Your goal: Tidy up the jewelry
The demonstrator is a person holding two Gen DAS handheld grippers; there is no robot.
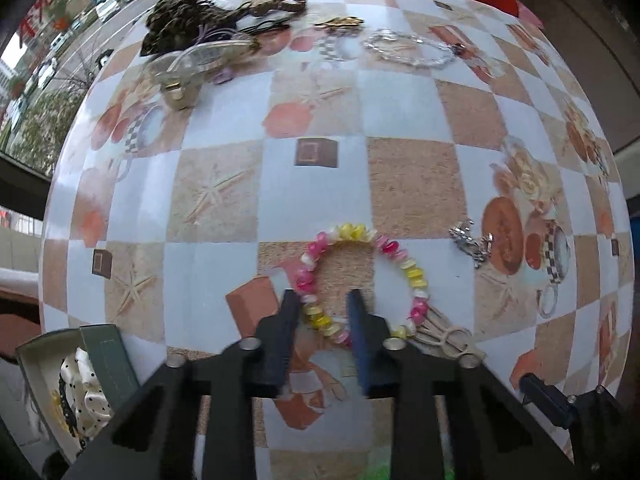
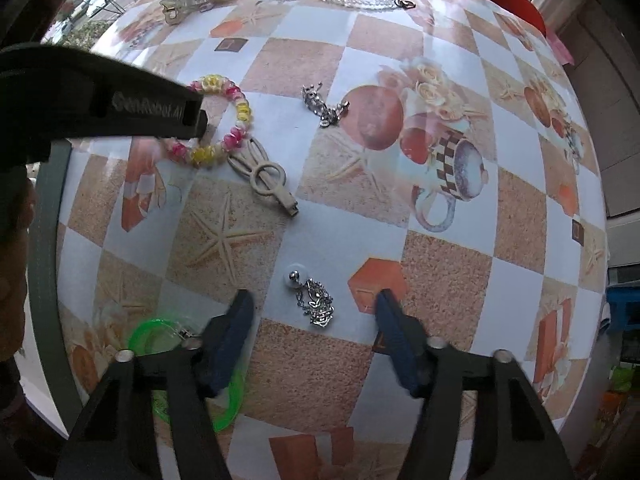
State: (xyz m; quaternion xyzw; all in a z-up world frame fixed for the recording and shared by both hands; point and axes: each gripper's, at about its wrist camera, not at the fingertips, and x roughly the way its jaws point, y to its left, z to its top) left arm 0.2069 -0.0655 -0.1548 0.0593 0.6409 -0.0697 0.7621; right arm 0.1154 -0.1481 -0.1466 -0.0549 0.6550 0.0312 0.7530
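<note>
- We saw our left gripper [image 1: 323, 300] with jaws nearly closed, straddling the rim of the pink-and-yellow bead bracelet [image 1: 360, 280] lying on the table [image 1: 400, 120].
- Our right gripper's [image 2: 316, 300] jaws stood half open, empty, around a silver pendant earring [image 2: 314, 300].

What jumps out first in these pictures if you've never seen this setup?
The pink and yellow bead bracelet on the checkered tablecloth, with the left gripper straddling its near side. Then the silver earring between the right gripper's open fingers, and the green hoop nearby.
</note>
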